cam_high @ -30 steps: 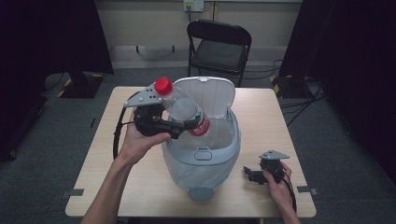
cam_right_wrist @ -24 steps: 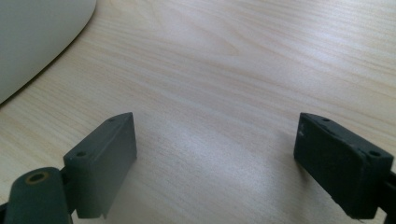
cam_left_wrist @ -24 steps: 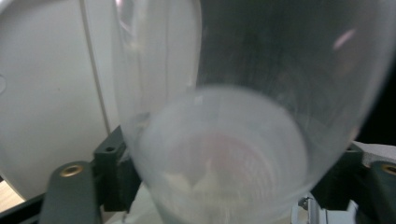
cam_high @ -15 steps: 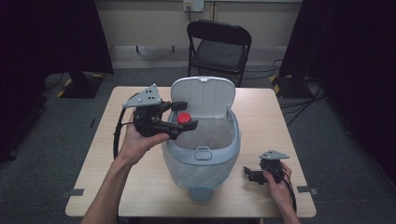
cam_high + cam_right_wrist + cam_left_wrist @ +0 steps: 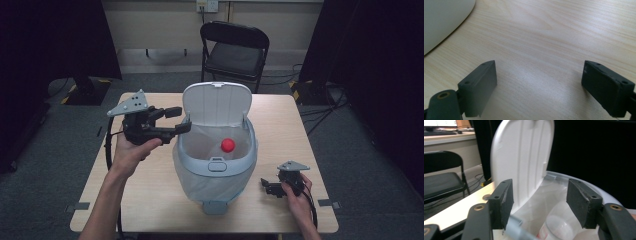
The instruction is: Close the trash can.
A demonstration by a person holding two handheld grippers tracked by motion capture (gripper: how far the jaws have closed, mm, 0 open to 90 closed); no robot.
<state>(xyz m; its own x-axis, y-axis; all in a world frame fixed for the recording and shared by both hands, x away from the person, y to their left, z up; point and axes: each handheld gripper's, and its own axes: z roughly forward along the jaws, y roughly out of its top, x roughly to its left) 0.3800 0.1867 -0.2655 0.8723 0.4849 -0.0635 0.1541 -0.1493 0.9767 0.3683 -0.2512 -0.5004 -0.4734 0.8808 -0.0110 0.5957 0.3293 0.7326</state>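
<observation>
A pale blue bin (image 5: 215,165) with a clear liner stands mid-table, its white lid (image 5: 216,102) raised. Inside it lies a clear bottle, red cap (image 5: 228,145) up. My left gripper (image 5: 181,120) hovers at the bin's left rim, pointing toward it. Its jaws are open and have just been closing, with nothing between them. In the left gripper view, that gripper (image 5: 539,200) looks past the lid (image 5: 524,152) down at the bottle (image 5: 556,227). My right gripper (image 5: 265,186) rests on the table right of the bin. It stands open (image 5: 539,82) over bare wood.
The wooden table (image 5: 150,200) has bare room left and right of the bin. A black folding chair (image 5: 235,50) stands behind the far edge. The bin's wall (image 5: 441,20) is at the upper left in the right gripper view.
The bottle, held above the bin a second ago, now lies inside it. My left gripper has let go and drawn back to the bin's left rim. The right hand has not moved.
</observation>
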